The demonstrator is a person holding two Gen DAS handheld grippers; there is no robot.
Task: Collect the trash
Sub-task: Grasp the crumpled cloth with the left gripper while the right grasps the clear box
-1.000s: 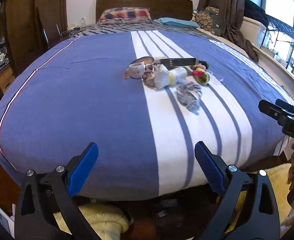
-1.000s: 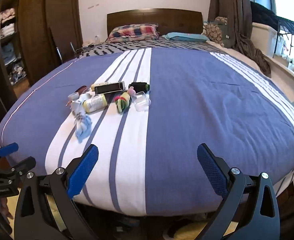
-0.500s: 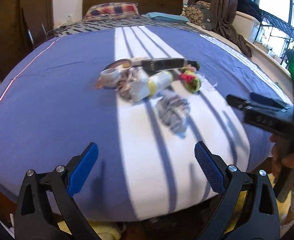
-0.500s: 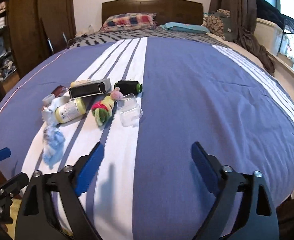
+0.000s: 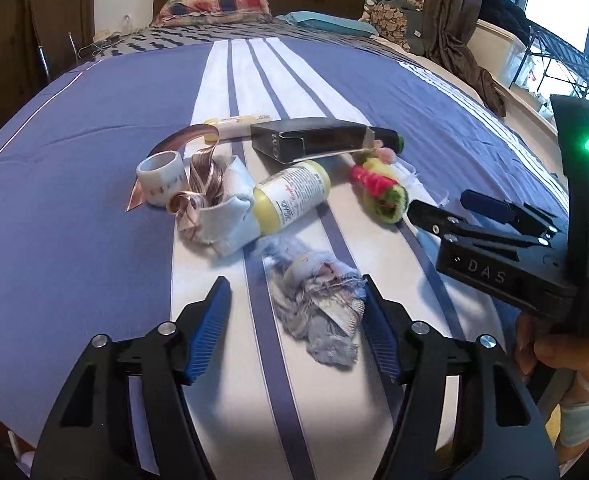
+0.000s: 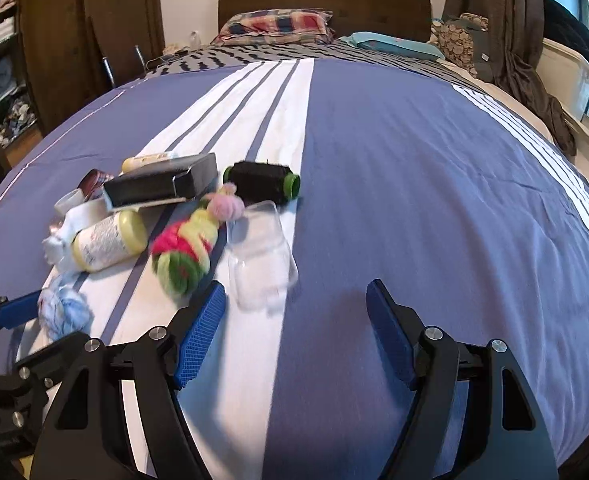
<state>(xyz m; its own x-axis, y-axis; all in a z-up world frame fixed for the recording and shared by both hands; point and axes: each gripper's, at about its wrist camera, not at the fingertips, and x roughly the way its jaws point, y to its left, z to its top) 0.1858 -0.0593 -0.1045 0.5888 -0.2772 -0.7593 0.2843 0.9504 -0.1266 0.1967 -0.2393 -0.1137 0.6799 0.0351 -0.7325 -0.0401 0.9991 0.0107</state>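
Nearest, the left gripper (image 5: 296, 322) spreads wide, empty, around the frayed blue rag (image 5: 318, 300) on the bed (image 5: 74, 200); a second ago it hung back past the bed's edge. The right gripper (image 6: 296, 320), gaping and empty, has neared the clear plastic box (image 6: 260, 252). Beyond lie a yellow bottle (image 5: 292, 198), yarn bundle (image 5: 382, 192), ribbon (image 5: 194, 184), black box (image 5: 310, 140) and black spool (image 6: 264, 182).

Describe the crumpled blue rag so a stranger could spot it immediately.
On the bed, follow the white stripe toward the foot from the pile of clutter. The crumpled blue rag lies nearest the edge, between the open fingers of the left gripper. It alone is frayed, shapeless cloth.
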